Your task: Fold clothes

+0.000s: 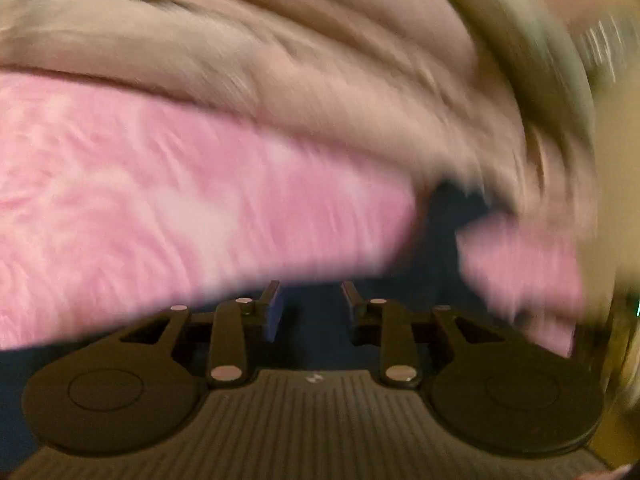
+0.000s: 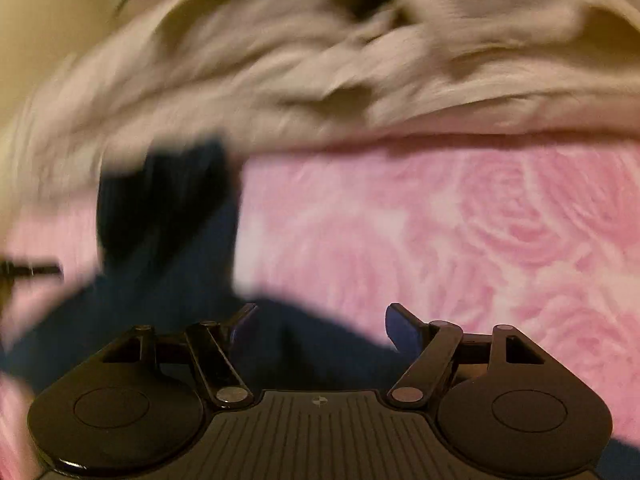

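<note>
A dark navy garment (image 2: 168, 240) lies on the pink rose-patterned sheet (image 2: 460, 232), one part reaching up towards the beige bedding. In the right wrist view my right gripper (image 2: 320, 324) is open wide just over the garment's near part, its blue pads (image 2: 402, 330) apart with nothing pinched. In the left wrist view the navy garment (image 1: 452, 208) shows as a dark patch at the right and under the fingers. My left gripper (image 1: 312, 304) is open with a narrower gap above the dark cloth. Both views are blurred by motion.
A crumpled beige blanket (image 1: 280, 60) (image 2: 320, 72) lies bunched along the far side of the pink sheet (image 1: 160, 208). A pale curved edge (image 1: 540, 60) runs down at the upper right of the left view.
</note>
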